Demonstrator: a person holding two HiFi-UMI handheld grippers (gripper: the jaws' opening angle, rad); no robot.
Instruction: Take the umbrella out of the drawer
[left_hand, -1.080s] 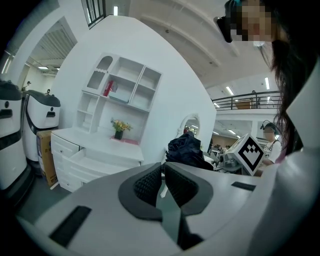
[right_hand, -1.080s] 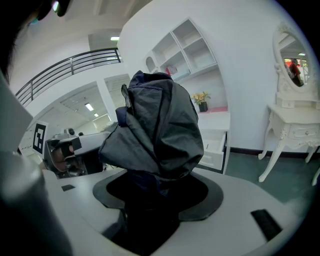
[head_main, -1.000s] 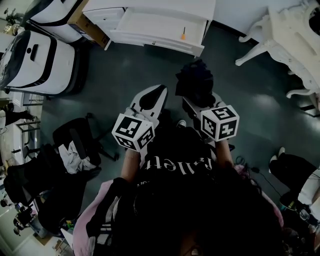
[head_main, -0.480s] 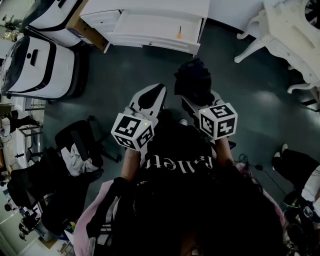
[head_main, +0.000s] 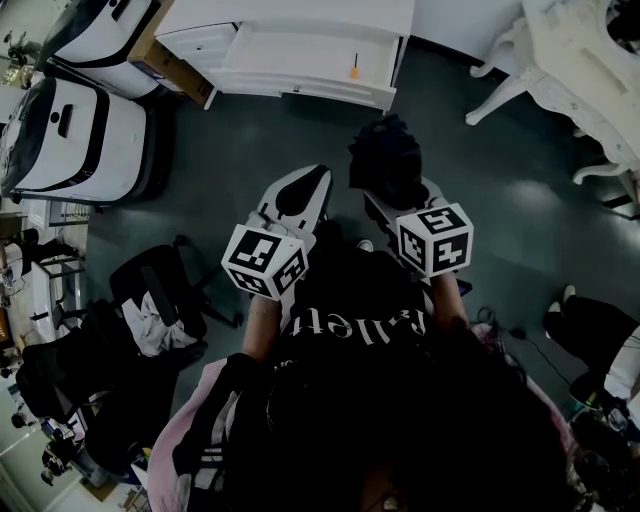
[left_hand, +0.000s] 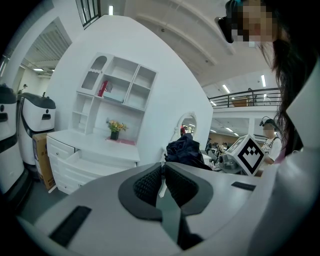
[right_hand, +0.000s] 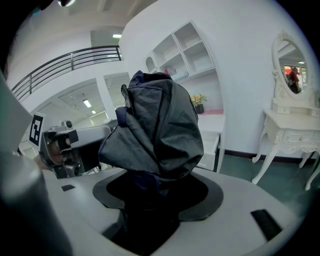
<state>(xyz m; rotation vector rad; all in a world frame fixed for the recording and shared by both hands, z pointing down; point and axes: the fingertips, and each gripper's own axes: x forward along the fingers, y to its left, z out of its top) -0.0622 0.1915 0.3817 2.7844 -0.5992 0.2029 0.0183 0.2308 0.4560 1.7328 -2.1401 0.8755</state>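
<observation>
The right gripper (right_hand: 159, 187) is clamped on the folded dark umbrella (right_hand: 155, 125), which is held upright. The left gripper (left_hand: 161, 180) is pressed together on nothing. The umbrella is carried over the floor (head_main: 250, 140), well apart from the open drawer (head_main: 300, 55), so the removal is judged done. Next, only a place to set it down would be needed.
</observation>
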